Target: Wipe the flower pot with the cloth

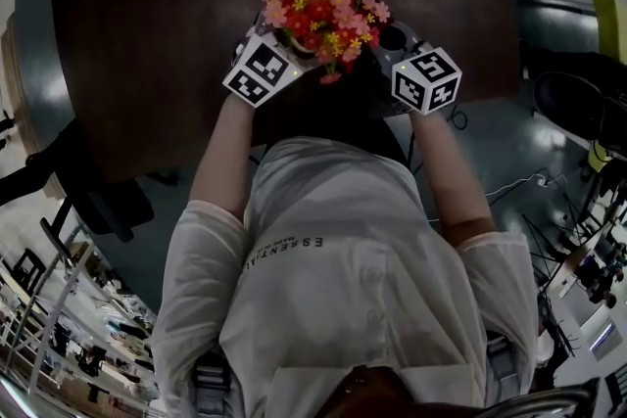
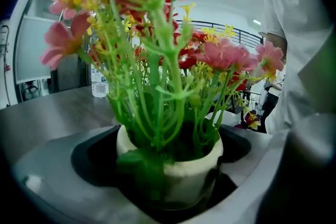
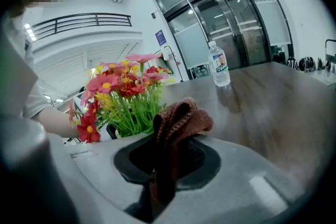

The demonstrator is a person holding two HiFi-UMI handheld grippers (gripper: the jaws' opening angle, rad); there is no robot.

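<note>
Left gripper [image 1: 263,64] clamped on white flower pot [image 2: 184,170], red and pink flowers [image 1: 323,10] above pot. Right gripper [image 3: 167,165], just right of pot, pinched brown cloth [image 3: 177,122]; cloth seemingly not touching pot. Wiping likely about to begin. Next move calls for cloth pressed against pot's side, pot held steady.

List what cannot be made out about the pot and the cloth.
Flower pot: head view, flowers cover most of it; left gripper view, base lost in dark between the jaws.
Cloth: right gripper view, lower end vanishes between the jaws.
Water bottle label: right gripper view, too small.
</note>
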